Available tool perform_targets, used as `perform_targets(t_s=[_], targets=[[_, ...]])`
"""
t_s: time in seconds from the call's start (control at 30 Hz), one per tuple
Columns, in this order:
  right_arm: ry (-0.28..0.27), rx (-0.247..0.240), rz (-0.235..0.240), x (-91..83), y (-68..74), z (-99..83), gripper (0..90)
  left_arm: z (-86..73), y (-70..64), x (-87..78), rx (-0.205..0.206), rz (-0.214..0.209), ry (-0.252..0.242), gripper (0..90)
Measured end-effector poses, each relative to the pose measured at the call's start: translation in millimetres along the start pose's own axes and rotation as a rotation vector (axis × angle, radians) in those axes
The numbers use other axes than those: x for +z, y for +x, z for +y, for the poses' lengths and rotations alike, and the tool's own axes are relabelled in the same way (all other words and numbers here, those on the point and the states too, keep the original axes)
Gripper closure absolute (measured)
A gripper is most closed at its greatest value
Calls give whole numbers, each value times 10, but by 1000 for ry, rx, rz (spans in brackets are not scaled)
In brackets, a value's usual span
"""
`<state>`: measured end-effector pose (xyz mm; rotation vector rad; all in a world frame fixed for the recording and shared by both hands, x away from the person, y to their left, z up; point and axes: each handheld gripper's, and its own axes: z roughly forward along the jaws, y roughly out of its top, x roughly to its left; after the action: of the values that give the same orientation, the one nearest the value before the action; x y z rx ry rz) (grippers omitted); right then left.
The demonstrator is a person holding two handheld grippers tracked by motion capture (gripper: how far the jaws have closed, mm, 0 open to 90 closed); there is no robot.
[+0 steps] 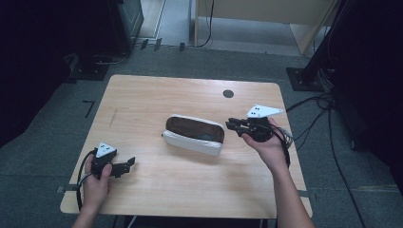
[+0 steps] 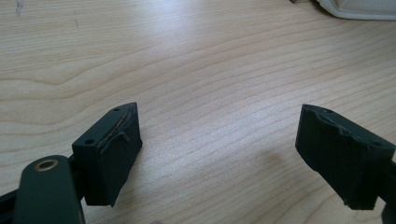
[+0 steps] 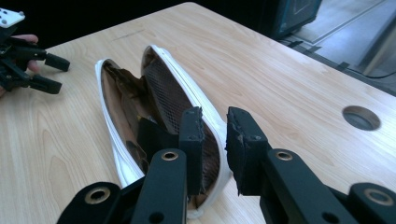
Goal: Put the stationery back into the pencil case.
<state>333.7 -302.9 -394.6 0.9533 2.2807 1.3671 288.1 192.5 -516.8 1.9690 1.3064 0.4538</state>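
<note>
A white zip pouch [image 1: 195, 135] with a brown lining lies open in the middle of the wooden table [image 1: 142, 95]. My right gripper [image 1: 229, 125] is at the pouch's right end. In the right gripper view its jaws [image 3: 215, 116] are nearly together with a narrow gap. One jaw is over the pouch's [image 3: 140, 93] open mouth, the other is outside, and the white rim runs through the gap. My left gripper [image 1: 131, 164] rests low at the front left, jaws wide open [image 2: 219, 135] over bare wood. A corner of the pouch [image 2: 359, 9] shows far ahead of it.
A round cable hole [image 1: 228, 93] sits in the table behind the pouch, also visible as the cable hole [image 3: 360, 117] in the right gripper view. My left gripper [image 3: 60, 74] appears far off beyond the pouch. Dark stands and cables surround the table on grey floor.
</note>
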Motion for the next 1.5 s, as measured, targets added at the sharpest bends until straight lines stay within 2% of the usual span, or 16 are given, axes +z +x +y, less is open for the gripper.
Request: perform_targets(t_s=[0.17, 0.27, 0.33, 0.43, 0.47, 0.7, 0.8, 1.0, 1.23, 1.5], targets=[[-6, 21, -22, -91, -2, -116, 738, -1, -12, 3, 0, 7, 0, 145], [-7, 33, -42, -140, -1, -191, 647, -2, -20, 4, 9, 15, 3, 145], [-4, 36, -64, -163, 7, -235, 473, -2, -25, 4, 10, 19, 4, 145], [-4, 84, -122, -190, 8, -294, 162, -3, -31, 6, 13, 22, 5, 145], [-6, 108, -140, -205, -2, -312, 123, -3, -33, 7, 13, 23, 5, 145], [-3, 157, -308, -312, -61, -539, 138, -3, -42, 8, 17, 29, 8, 145], [2, 177, -349, -342, -82, -632, 137, -2, -48, 9, 23, 34, 11, 145], [-2, 209, -392, -437, -125, -858, 137, -1, -66, 15, 36, 48, 17, 145], [39, 251, -414, -480, -125, -1127, 137, -2, -83, 20, 47, 59, 20, 145], [75, 273, -433, -538, -96, -1367, 137, 0, -89, 22, 54, 64, 24, 145]])
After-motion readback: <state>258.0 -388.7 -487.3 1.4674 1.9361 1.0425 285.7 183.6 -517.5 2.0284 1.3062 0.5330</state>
